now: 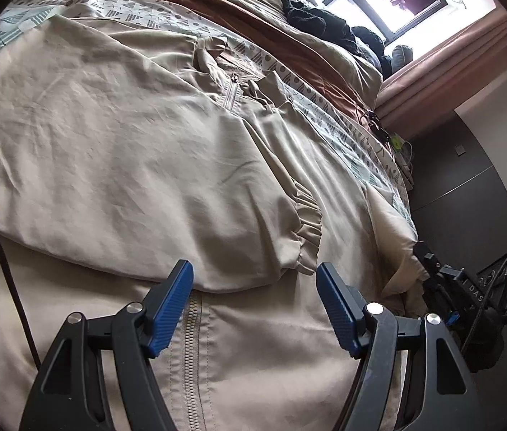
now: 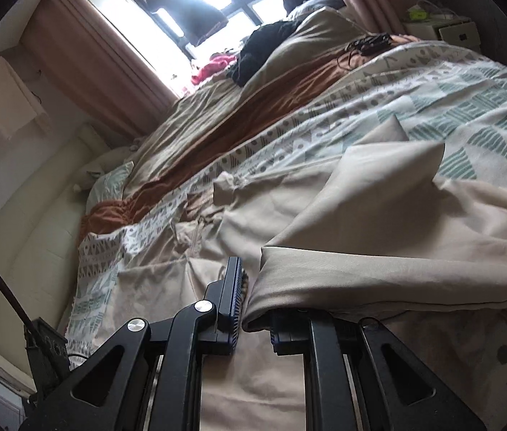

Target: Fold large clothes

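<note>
1 beige jacket (image 1: 117, 151) with 2 zippers (image 1: 232, 95), 1 patterned sheet (image 2: 451, 107), 1 brown blanket (image 2: 253, 107), 1 window (image 2: 196, 0), 2 curtains (image 2: 84, 72), 2 grippers (image 1: 255, 280).

Bright window (image 2: 196, 0) with dark frame, pinkish-brown curtains (image 2: 84, 68) either side. Bed (image 2: 451, 82) under patterned teal-and-white cover, cream padded headboard (image 2: 20, 215) alongside. Dark wall panels (image 1: 469, 179).

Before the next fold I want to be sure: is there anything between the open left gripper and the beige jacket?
Nothing visible. The left gripper hangs open directly over the beige jacket, its folded sleeve cuff just ahead of the fingertips.
</note>
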Tool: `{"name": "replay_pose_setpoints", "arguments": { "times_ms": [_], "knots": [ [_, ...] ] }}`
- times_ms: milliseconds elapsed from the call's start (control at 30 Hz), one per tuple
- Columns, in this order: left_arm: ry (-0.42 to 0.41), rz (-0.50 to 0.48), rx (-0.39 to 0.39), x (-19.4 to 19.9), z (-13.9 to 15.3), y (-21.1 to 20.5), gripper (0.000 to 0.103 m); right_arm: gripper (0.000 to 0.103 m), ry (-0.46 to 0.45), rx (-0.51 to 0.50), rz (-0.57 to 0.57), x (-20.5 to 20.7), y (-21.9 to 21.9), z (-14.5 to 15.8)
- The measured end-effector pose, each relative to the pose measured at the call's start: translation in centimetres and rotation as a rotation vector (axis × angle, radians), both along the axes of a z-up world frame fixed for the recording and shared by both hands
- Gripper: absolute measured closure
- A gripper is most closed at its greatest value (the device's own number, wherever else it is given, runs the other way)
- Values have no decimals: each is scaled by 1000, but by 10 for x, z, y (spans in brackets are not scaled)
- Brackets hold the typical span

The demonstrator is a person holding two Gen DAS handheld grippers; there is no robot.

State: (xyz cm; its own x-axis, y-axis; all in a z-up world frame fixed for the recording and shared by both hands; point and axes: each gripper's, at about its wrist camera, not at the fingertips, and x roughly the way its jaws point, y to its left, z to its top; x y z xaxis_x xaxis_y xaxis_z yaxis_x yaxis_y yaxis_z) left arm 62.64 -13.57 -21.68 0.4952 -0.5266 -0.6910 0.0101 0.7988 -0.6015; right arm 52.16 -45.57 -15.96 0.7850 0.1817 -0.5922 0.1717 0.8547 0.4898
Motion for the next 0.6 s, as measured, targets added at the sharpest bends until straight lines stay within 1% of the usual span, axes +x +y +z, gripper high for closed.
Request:
{"name": "replay_pose_setpoints", "arguments": {
  "times_ms": [100,167,267,400,467,533,567,600],
  "knots": [
    [4,-6,4,-5,0,0,31,92,66,15,44,4,7,-11],
    [-1,-8,5,-8,2,1,31,92,100,37,70,5,13,-14],
    [-13,-3,1,-11,6,4,31,92,123,82,99,2,16,-9],
    [-17,9,-2,-13,8,9,31,92,151,114,136,10,13,-9],
    [-14,10,1,-12,8,9,31,92,169,136,133,9,9,-14],
    [-12,8,-3,-12,8,9,31,92,175,136,110,1,6,-18],
    [-11,6,-8,-12,8,9,31,90,172,140,97,-1,4,-17],
    [-12,1,-20,-11,8,8,31,75,166,147,89,-4,1,-15]
  ]
}}
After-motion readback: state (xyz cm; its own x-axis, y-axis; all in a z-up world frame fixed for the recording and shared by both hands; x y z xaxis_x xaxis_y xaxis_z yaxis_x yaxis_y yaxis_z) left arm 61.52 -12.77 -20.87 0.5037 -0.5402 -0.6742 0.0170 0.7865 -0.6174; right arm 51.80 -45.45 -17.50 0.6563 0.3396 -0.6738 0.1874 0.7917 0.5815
